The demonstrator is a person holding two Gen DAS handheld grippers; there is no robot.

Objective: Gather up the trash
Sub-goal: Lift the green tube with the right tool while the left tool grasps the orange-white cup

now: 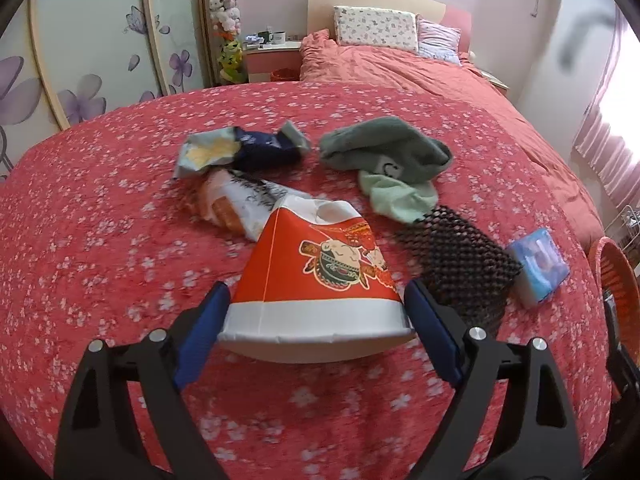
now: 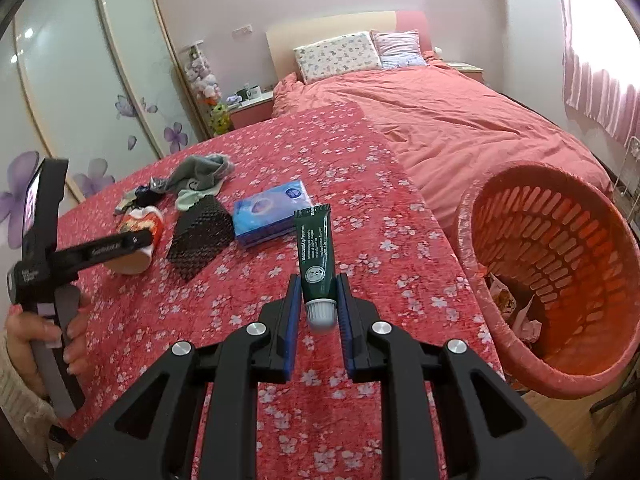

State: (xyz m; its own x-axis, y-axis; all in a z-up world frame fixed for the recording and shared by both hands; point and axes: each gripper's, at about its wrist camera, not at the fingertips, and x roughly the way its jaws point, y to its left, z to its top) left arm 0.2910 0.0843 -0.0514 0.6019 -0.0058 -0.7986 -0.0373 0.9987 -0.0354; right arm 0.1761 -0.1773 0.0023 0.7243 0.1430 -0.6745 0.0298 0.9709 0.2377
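Note:
My left gripper [image 1: 316, 312] is shut on a red and white paper cup [image 1: 320, 276] lying on its side on the red flowered bedspread [image 1: 100, 240]; it also shows in the right wrist view [image 2: 140, 240]. My right gripper [image 2: 318, 300] is shut on a dark green tube [image 2: 316, 252] with a grey cap, held above the bedspread, left of the orange basket [image 2: 568, 280]. Crumpled wrappers [image 1: 240, 184] lie beyond the cup. The basket holds some crumpled paper [image 2: 516, 308].
Green socks [image 1: 392, 164], a black mesh piece [image 1: 460, 260] and a blue tissue pack [image 1: 540, 264] lie on the bedspread. The basket's rim [image 1: 612, 272] shows at the right edge. A wardrobe [image 2: 80, 92] stands at left, pillows [image 2: 340, 56] at the bed's head.

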